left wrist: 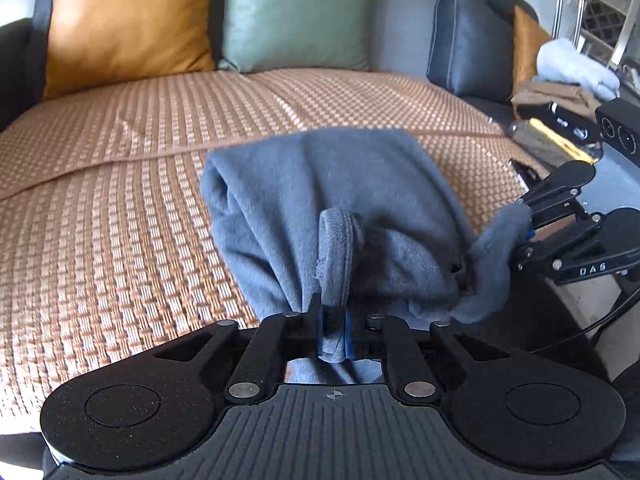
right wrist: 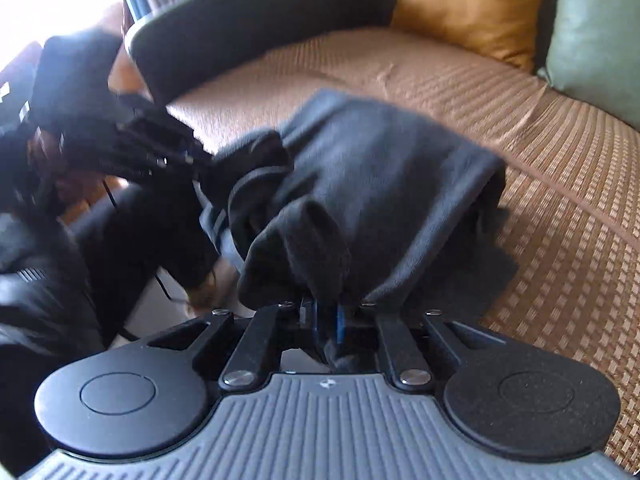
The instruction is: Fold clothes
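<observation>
- Woven brown matting (left wrist: 120, 184) covers the sofa seat in front of us, with an orange cushion (left wrist: 128, 20), a green cushion (left wrist: 300, 12) and a dark cushion (left wrist: 468, 28) propped along the backrest.
- At the far right of the left wrist view we see a pale folded cloth (left wrist: 572, 68) stacked on a tan one, well apart from our work.
- We hold a grey garment (left wrist: 332, 184) bunched up and draped over the mat, its far fold resting on the seat.
- Our left tool (left wrist: 334, 328) is clamped on a thick hem of that garment, the cloth squeezed between its blue pads.
- Our right tool (right wrist: 326, 320) likewise grips a gathered fold of the same garment, which looks darker and motion-blurred in the right wrist view.
- Both tools sit close together, each visible at the edge of the other's view, the garment spanning the short gap between them.
</observation>
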Demonstrator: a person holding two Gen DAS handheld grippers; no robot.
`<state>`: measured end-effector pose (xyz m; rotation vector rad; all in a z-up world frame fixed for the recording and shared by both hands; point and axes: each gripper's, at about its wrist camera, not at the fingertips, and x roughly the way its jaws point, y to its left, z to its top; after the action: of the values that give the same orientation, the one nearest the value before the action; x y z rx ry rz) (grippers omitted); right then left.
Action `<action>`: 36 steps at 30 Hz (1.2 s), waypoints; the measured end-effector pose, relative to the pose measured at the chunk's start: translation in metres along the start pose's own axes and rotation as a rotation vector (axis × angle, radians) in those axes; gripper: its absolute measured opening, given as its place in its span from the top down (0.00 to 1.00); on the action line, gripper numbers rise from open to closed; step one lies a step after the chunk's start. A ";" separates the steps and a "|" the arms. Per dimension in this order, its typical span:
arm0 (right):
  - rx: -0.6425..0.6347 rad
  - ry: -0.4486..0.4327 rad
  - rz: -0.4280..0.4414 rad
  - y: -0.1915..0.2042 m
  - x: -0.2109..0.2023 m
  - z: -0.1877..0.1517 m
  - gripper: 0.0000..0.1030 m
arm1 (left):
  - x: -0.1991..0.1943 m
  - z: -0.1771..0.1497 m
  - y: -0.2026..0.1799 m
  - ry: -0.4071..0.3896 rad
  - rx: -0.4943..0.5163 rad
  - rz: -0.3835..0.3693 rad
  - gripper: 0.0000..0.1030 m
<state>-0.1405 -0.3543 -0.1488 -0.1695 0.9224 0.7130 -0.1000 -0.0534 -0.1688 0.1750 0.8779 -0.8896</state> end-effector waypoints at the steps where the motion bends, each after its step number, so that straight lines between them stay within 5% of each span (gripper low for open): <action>1: -0.013 0.011 -0.008 0.003 0.004 -0.001 0.85 | 0.000 -0.002 0.000 0.002 -0.002 -0.003 0.68; 4: -0.030 0.022 -0.025 0.006 0.003 -0.001 0.78 | -0.013 -0.007 0.002 0.009 0.010 0.000 0.41; 5: -0.034 0.036 -0.029 0.007 0.001 0.000 0.60 | -0.018 -0.009 0.003 0.013 0.014 0.003 0.41; 7: -0.061 0.065 -0.037 0.012 -0.006 -0.004 0.45 | -0.029 -0.016 0.010 0.028 0.000 0.013 0.41; 15: 0.040 0.110 0.036 -0.007 -0.052 -0.016 0.43 | -0.078 -0.029 0.044 0.021 -0.130 0.022 0.41; 21: 0.409 -0.194 0.089 -0.060 -0.081 -0.001 0.37 | -0.065 0.014 0.050 -0.127 -0.191 0.032 0.38; 28: 0.596 -0.331 0.082 -0.090 -0.046 0.022 0.37 | 0.001 0.058 0.043 -0.136 -0.248 -0.004 0.37; 36: 0.799 -0.331 0.131 -0.128 0.004 0.019 0.40 | 0.021 0.070 0.047 -0.107 -0.249 -0.032 0.39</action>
<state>-0.0458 -0.4423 -0.1607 0.7012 0.8394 0.4275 -0.0167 -0.0689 -0.1485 -0.1022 0.8851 -0.8036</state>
